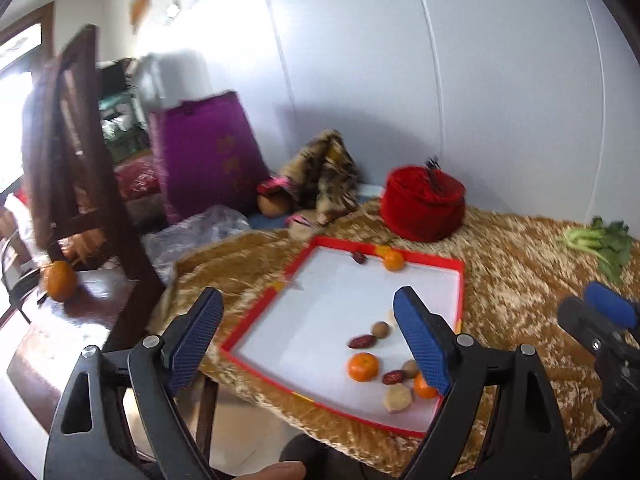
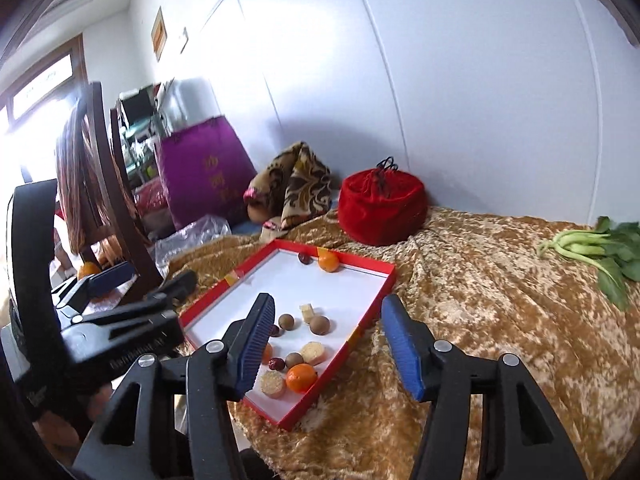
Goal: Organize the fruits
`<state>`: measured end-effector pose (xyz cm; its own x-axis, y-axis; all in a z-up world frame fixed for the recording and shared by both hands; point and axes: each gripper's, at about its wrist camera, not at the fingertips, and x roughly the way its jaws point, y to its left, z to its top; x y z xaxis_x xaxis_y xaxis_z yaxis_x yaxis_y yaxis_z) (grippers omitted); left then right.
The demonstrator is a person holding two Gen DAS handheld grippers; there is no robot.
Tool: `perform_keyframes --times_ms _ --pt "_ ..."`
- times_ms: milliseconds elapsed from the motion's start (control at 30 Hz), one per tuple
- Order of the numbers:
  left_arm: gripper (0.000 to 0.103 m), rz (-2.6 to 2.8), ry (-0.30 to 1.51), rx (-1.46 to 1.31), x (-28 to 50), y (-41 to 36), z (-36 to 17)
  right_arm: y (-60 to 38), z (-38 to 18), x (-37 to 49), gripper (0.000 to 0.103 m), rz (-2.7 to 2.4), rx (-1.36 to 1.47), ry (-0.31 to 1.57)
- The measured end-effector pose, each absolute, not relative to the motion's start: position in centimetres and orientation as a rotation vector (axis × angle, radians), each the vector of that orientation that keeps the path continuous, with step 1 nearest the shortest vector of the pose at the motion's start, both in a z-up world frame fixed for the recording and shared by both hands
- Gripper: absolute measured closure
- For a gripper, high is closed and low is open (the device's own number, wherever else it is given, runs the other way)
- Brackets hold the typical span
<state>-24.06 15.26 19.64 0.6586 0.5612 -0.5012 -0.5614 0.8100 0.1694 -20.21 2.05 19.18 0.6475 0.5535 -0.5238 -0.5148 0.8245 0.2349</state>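
A shallow red-rimmed tray with a white floor [image 1: 462, 280] [image 2: 386, 280] lies on a gold velvet cloth. Its near end holds mandarins [image 1: 362, 367] [image 2: 301, 377], red dates [image 1: 362, 341] [image 2: 276, 364], brown longans [image 1: 380, 329] [image 2: 320, 325] and pale cake pieces [image 1: 397, 398] [image 2: 273, 383]. At its far end sit one mandarin [image 1: 393, 261] [image 2: 328, 261] and one date [image 1: 359, 257] [image 2: 304, 258]. My left gripper [image 1: 308, 336] is open and empty above the tray's near left. My right gripper [image 2: 328, 344] is open and empty above the tray's near right edge.
A loose mandarin [image 1: 59, 281] [image 2: 88, 270] sits on a dark wooden chair seat at the left. A red velvet pouch [image 1: 423, 204] [image 2: 380, 208], a patterned cloth [image 1: 324, 176], a purple bag [image 1: 208, 156] and leafy greens [image 2: 592, 250] lie behind and right of the tray.
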Motion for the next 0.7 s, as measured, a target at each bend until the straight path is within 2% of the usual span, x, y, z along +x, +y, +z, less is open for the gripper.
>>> perform_keyframes --times_ms 67,133,267,567,700 --pt "0.015 0.668 0.537 0.000 -25.6 15.3 20.6 1.2 19.7 -21.8 0.042 0.595 0.071 0.573" --pt "0.015 0.700 0.521 0.010 -26.9 15.3 21.4 0.7 20.2 -23.6 0.033 0.585 0.067 0.518" --pt "0.000 0.716 0.491 0.024 -29.6 14.7 22.8 0.4 21.4 -27.0 0.021 0.610 0.075 0.412" --pt "0.000 0.702 0.482 0.004 -33.5 14.3 24.8 1.2 23.1 -33.2 0.003 0.624 0.057 0.251" --pt "0.000 0.725 0.472 -0.013 -34.6 14.5 25.2 0.7 23.8 -34.6 0.001 0.617 0.060 0.177"
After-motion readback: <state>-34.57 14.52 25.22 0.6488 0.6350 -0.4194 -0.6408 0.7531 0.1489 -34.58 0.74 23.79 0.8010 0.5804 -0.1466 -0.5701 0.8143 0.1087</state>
